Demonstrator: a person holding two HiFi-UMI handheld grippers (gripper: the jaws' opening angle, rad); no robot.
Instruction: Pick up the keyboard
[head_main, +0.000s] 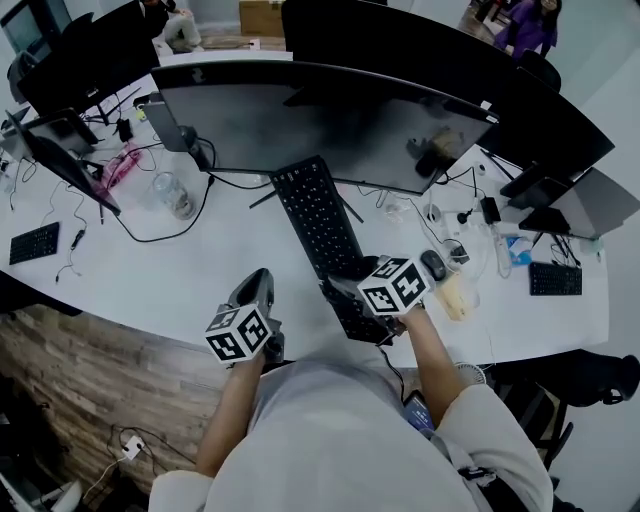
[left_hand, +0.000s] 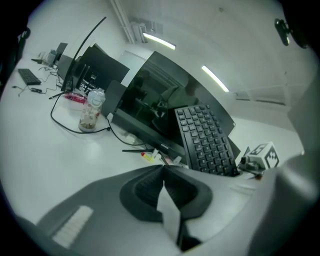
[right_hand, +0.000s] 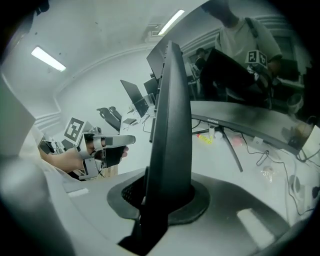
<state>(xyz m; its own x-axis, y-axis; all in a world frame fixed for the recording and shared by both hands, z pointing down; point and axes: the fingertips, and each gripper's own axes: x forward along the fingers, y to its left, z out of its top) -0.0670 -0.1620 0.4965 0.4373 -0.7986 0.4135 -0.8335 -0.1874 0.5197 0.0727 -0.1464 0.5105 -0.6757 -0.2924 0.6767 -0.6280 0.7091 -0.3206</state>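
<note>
- Two claws hang over the front edge of the white bench (head_main: 150, 270).
- The right claw (head_main: 350, 300) is squeezing the near end of the black keyboard (head_main: 318, 215).
- The keyboard is tilted and points toward the big monitor (head_main: 330, 120) at the back edge.
- The left claw (head_main: 255, 292) is closed with nothing in it.
- The grab looks done.
- I cannot tell if the far end is off the bench, so some lifting may be left.
</note>
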